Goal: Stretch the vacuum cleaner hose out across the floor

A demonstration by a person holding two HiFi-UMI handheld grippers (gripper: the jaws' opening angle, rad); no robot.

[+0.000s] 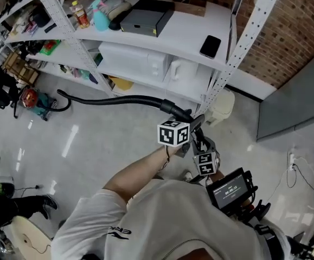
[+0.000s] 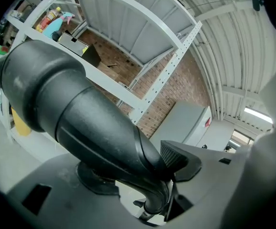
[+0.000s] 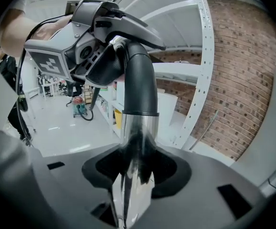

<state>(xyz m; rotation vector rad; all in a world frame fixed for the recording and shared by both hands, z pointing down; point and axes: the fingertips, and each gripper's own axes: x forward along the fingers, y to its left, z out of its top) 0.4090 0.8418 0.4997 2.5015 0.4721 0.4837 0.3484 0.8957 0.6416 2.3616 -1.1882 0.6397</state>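
The left gripper (image 1: 183, 121) is clamped on the black curved handle (image 2: 80, 123) at the free end of the vacuum cleaner hose (image 1: 113, 99). The right gripper (image 1: 200, 145) is closed on the chrome tube (image 3: 135, 128) that runs on from that handle, just below the black collar. So both grippers carry the rigid end piece, one directly behind the other.

In the head view the hose runs from the handle toward nine o'clock, off the floor (image 1: 91, 150) in a shallow curve. It ends in a small loop beside the red vacuum cleaner (image 1: 33, 101), which stands well apart at the far left. The white shelving rack (image 1: 200, 37) fills the twelve o'clock side, with its front post close to the handle.

The stretch looks mostly done, and what slack remains seems to sit in that loop at the cleaner. To finish it well, I would draw the end piece away toward three or four o'clock, in line with the hose. A sideways pull would likely bring the tube against the rack post.

Both grips should stay firm so the tube cannot twist between them. The pull should be slow, since a sharp tug would probably roll or tip the cleaner. Once the loop opens, the handle can be lowered so the hose lies flat on the floor.
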